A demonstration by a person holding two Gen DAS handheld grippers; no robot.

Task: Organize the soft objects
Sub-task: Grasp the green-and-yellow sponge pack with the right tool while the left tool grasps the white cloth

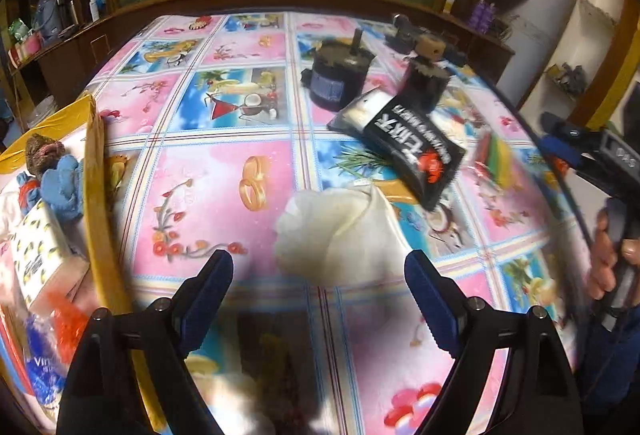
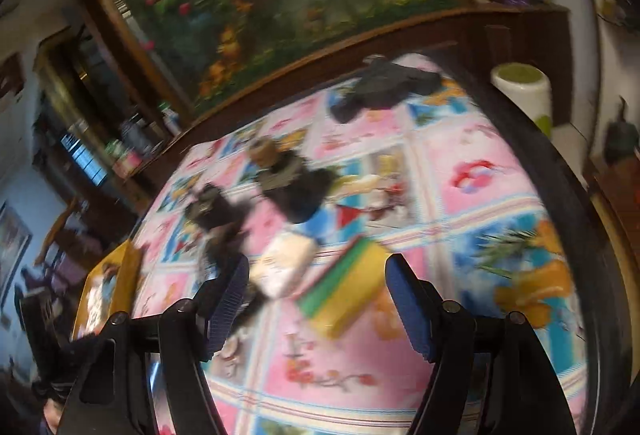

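A table [image 1: 256, 123] with a bright cloth of pink and blue picture squares fills both views. Behind its far edge stands a dark wooden cabinet [image 1: 248, 1] with a big panel of painted flowers.

On the left edge of the table sits a yellow tray [image 1: 96, 171]. It holds a blue cloth [image 1: 64, 183], a brown knitted thing [image 1: 42, 151] and a white tissue pack [image 1: 40, 259] with a yellow pattern; they lie close together.

In the middle of the table, near the camera, lies a white cloth [image 1: 340, 231], crumpled. It is just ahead of the left gripper [image 1: 320, 275], whose jaws are spread wide with nothing between them; the cloth is not touched.

To the far right of the cloth lies a black pouch [image 1: 404, 151] with white letters. Right of the pouch is a striped sponge [image 1: 494, 159], blurred in the left view. Beyond the pouch stand two dark cylinders [image 1: 340, 79], near each other.

The right gripper [image 2: 316, 283] is also spread, and nothing is pinched. In its view the sponge [image 2: 344, 287] lies on the table between the fingers, further ahead, apart from both pads. This view is strongly blurred.

In the left view, at the right edge, a hand [image 1: 608, 255] holds the right gripper's handle.
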